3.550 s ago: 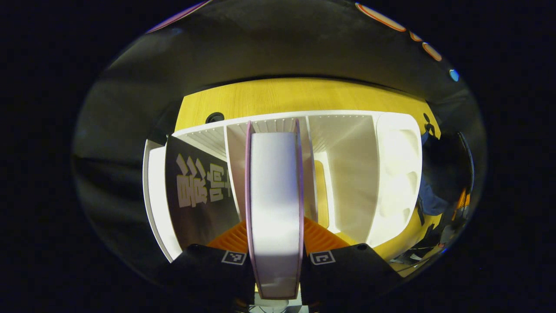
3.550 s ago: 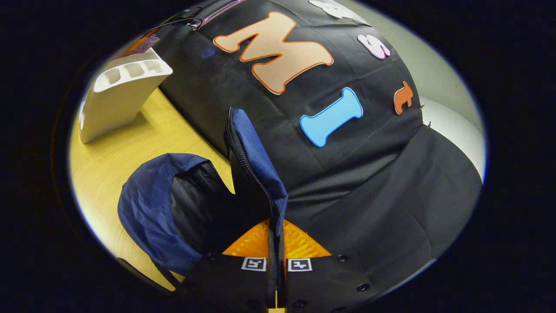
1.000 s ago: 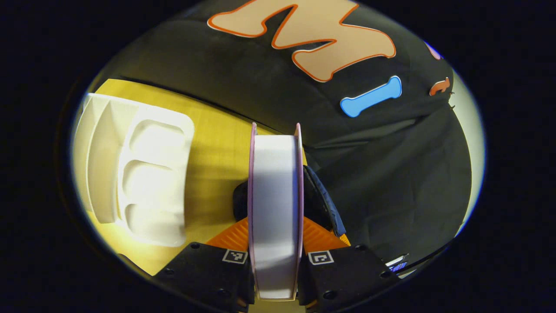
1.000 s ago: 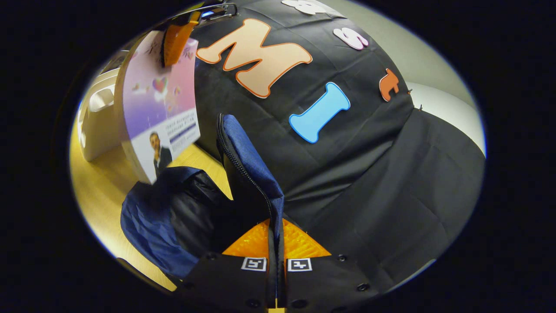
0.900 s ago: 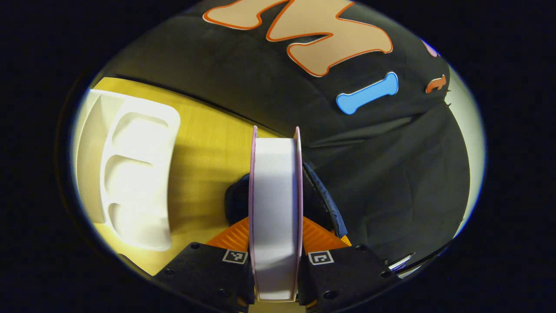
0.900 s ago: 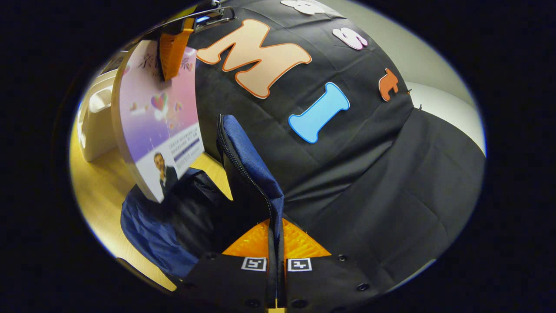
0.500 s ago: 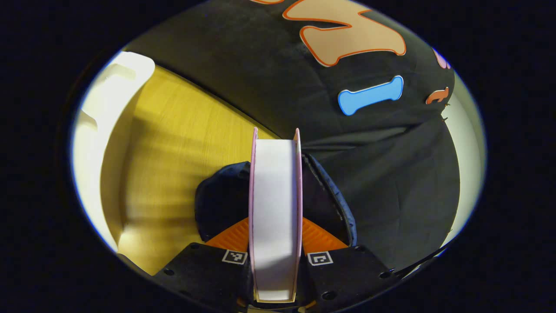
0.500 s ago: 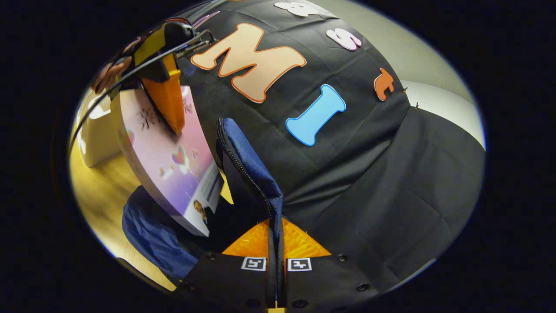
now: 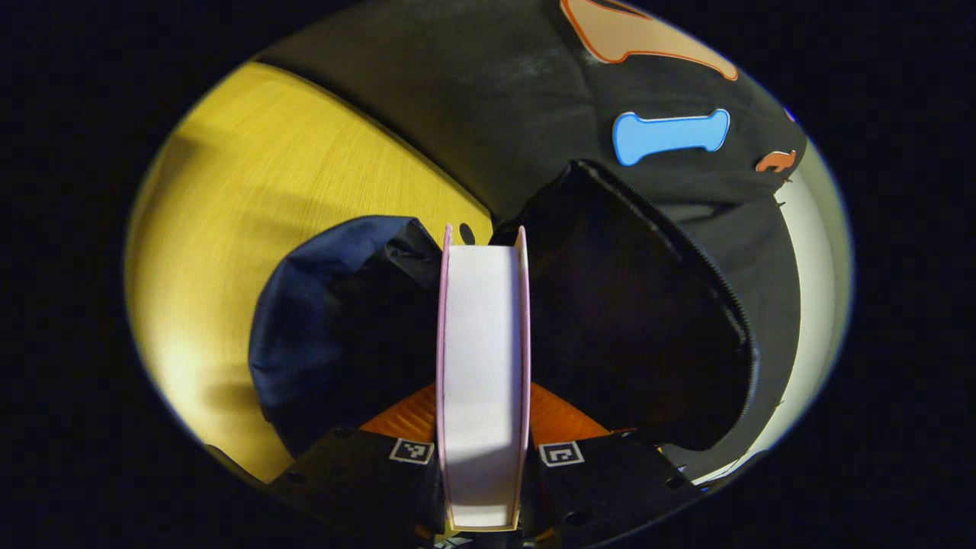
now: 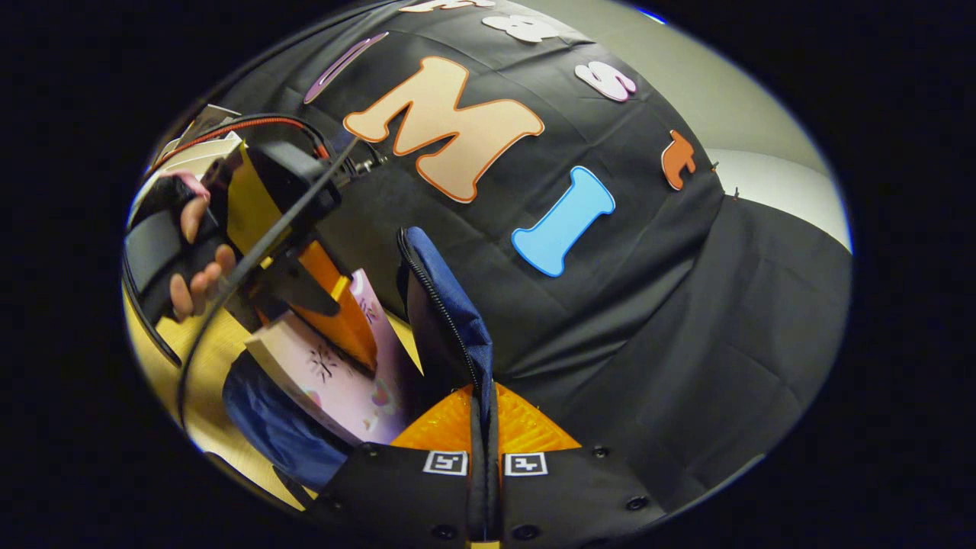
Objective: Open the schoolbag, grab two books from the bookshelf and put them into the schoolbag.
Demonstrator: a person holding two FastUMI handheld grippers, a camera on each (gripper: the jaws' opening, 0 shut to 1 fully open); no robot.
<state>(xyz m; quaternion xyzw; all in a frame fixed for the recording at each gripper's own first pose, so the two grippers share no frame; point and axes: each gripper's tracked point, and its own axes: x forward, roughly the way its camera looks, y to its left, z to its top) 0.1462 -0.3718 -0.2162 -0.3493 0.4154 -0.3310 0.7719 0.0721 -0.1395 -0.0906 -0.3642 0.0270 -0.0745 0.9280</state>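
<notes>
The left gripper is clamped on 1 book — both orange fingers press its pink covers, page edges facing the camera. In the left gripper view the book's long axis runs straight forward from the jaws and points into the dark mouth of the schoolbag, which lies directly ahead and below. The blue body sits to the left of the book; the raised flap with its zipper stands to the right.

In the right gripper view the right gripper is clenched on the flap's edge, pinching fabric and zipper between both fingers and holding the flap upright. That keeps the mouth open. The left gripper, held by a hand, comes in from the left with the book tilted, its lower end apparently at or just inside the opening; how deep it sits is hidden.

The left hand is the one on the book, so the coming move belongs to it: push along the book's long axis, down between blue body and flap.

Obstacles — the flap's zipper edge sits just beside the book's right cover, and the crumpled blue rim is close on the left. The wooden table around the schoolbag is bare. Judging by this, 1 book is going in and a 2nd remains to fetch.
</notes>
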